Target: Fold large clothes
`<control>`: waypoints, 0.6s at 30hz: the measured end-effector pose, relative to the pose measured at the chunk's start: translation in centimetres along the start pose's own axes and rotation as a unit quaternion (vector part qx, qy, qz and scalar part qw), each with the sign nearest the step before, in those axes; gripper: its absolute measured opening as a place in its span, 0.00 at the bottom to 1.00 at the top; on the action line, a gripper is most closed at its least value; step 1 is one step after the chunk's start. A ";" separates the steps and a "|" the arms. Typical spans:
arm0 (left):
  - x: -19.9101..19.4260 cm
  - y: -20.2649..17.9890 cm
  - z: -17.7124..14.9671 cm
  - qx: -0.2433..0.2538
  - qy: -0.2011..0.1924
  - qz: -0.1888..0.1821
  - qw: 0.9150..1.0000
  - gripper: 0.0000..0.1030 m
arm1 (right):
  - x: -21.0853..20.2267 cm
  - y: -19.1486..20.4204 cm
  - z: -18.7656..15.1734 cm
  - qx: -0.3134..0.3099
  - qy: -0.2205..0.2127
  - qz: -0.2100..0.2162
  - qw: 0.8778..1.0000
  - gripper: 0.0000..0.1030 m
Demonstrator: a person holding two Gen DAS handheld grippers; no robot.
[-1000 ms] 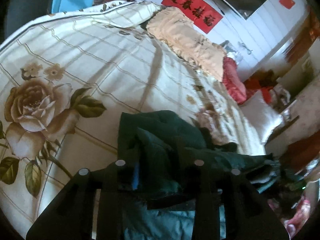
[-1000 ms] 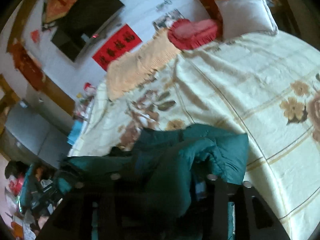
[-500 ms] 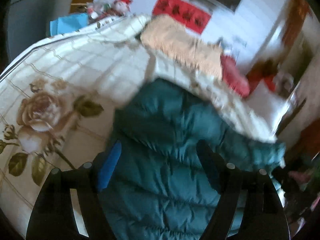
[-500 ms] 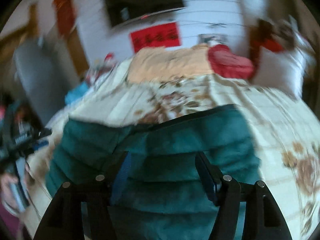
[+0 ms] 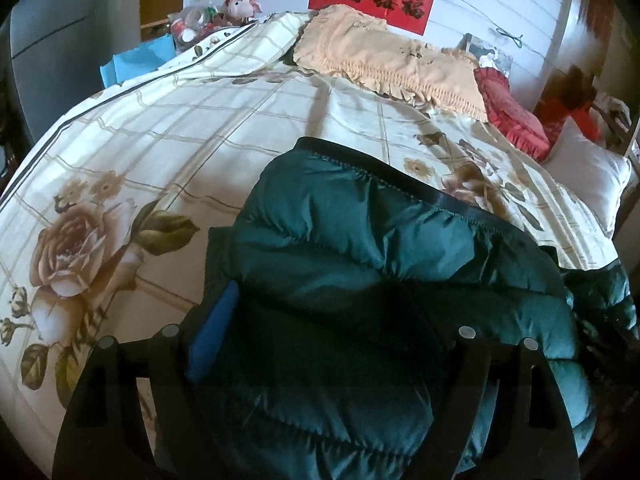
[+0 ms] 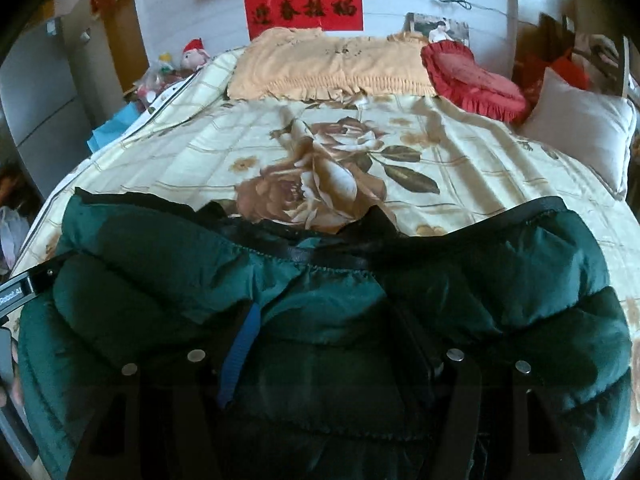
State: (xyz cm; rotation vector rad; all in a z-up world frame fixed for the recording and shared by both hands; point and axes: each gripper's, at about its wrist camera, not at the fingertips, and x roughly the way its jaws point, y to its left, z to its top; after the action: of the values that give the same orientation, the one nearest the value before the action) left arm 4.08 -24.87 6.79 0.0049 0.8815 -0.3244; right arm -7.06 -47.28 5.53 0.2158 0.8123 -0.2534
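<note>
- Dark green puffer jacket (image 5: 360, 264) spread on a rose-print bedspread (image 5: 168, 128)
- Left gripper (image 5: 320, 320) jaws have just been opening, wide, straddling the jacket; right gripper (image 6: 332, 340) likewise parted, nothing pinched

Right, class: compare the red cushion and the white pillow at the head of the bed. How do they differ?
The red cushion has a frilled edge; the white pillow is plain. The cushion lies flat beside the peach cover; the pillow stands tilted at the bed's far right edge. The pillow looks larger. Both rest on the floral bedspread.
</note>
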 end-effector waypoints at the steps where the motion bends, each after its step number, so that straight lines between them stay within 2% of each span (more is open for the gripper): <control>1: 0.2 -0.1 0.1 0.004 0.001 0.003 1.000 0.80 | 0.2 0.0 -0.1 0.000 -0.002 -0.001 1.000 0.63; 7: 0.4 -0.2 0.2 0.009 0.003 0.005 1.000 0.80 | -1.5 0.1 0.0 0.003 -0.003 -0.009 1.000 0.64; 9: 0.3 -0.2 0.3 0.010 0.002 0.003 1.000 0.80 | -3.9 -0.3 -0.3 0.018 -0.029 0.005 0.999 0.64; 12: -0.9 0.0 0.4 0.007 0.000 0.004 1.000 0.80 | -6.7 -1.4 -0.9 0.030 -0.059 0.001 0.998 0.65; 15: -3.2 -0.1 0.5 0.001 -0.024 -0.007 1.000 0.80 | -8.3 -3.1 -1.2 0.023 -0.077 -0.039 0.996 0.66; 18: -4.2 -1.2 0.6 0.016 -0.039 -0.013 0.999 0.80 | -7.8 -5.0 -0.9 0.027 -0.066 -0.070 0.995 0.68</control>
State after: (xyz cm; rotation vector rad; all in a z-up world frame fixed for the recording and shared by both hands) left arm 1.72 -24.96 10.54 0.0111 0.7987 -0.3607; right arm -14.38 -50.63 10.22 0.1899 0.6911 -0.4177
